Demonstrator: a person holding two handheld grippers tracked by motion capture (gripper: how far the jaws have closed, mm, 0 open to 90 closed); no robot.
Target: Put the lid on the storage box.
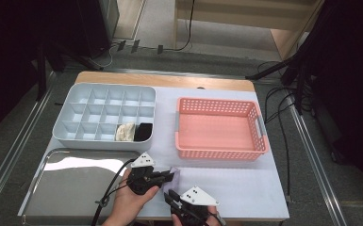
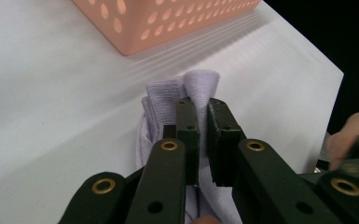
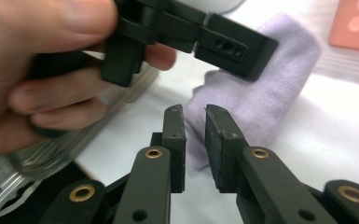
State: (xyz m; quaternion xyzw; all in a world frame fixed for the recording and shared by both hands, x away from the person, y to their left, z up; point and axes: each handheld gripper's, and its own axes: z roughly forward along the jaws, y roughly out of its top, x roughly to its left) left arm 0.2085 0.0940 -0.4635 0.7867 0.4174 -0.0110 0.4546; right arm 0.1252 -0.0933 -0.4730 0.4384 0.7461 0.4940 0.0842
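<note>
A lavender cloth [image 1: 174, 176] lies bunched on the white table near the front edge, between the metal tray and the pink basket. My left gripper [image 1: 171, 175] reaches it from the left; in the left gripper view [image 2: 204, 112] its jaws are shut on a raised fold of the cloth [image 2: 168, 93]. My right gripper [image 1: 167, 195] comes from below, just in front of the cloth. In the right gripper view [image 3: 193, 112] its jaws stand a narrow gap apart at the cloth's near corner [image 3: 270, 84], the pads not pressing it. The left gripper [image 3: 256, 51] and the hand holding it cross above.
A pink perforated basket [image 1: 221, 153] stands at the right, just beyond the cloth [image 2: 168, 18]. A grey divided organiser [image 1: 103, 141] at the back left holds a cream item [image 1: 125, 133] and a black item [image 1: 143, 132]. A shiny metal tray [image 1: 75, 188] lies front left.
</note>
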